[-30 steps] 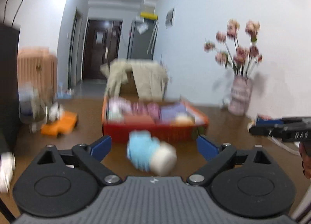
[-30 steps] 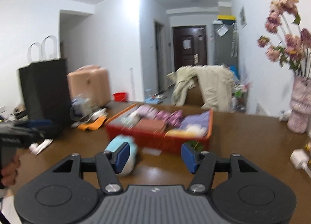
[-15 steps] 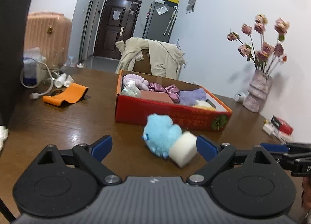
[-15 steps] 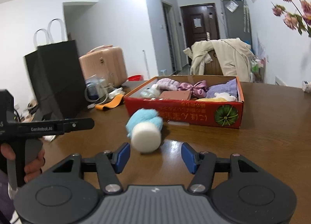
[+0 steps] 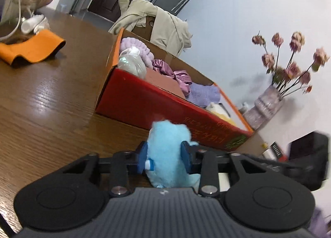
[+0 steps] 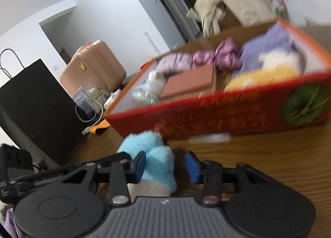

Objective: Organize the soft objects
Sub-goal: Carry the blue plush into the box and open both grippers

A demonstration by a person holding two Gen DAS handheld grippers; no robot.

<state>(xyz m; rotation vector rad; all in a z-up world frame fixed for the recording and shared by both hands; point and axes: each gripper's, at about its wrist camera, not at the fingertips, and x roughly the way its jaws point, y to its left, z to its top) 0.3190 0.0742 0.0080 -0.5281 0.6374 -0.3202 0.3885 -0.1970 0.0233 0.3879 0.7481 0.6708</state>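
While both sets of jaws are closing, the blue plush toy (image 5: 168,155) sits on the wooden table (image 5: 47,101) just in front of the red box (image 5: 144,103), caught between the two grippers.

Seen from the left wrist, the left gripper (image 5: 163,156) has its blue pads on either side of the toy's fluffy body, and both pads press into the fur, so it is pinching the toy. The toy fills the whole gap between them and rises above the fingertips, its top overlapping the box's front wall in this view. The right gripper's dark body (image 5: 306,155) shows blurred at the right edge, close by.

Seen from the right wrist, the right gripper (image 6: 165,164) straddles the same toy (image 6: 153,159). Its left pad touches the fur, while the right pad stands a little clear of it with bare table showing in the gap, so this gripper is not yet gripping. The toy's white base (image 6: 148,189) lies nearest the camera, below the pads, and the blue fur points away toward the box (image 6: 227,118). The left gripper's arm (image 6: 62,170) reaches in from the left, touching the toy's far side.

Inside the box lie purple, pink and yellow soft things.
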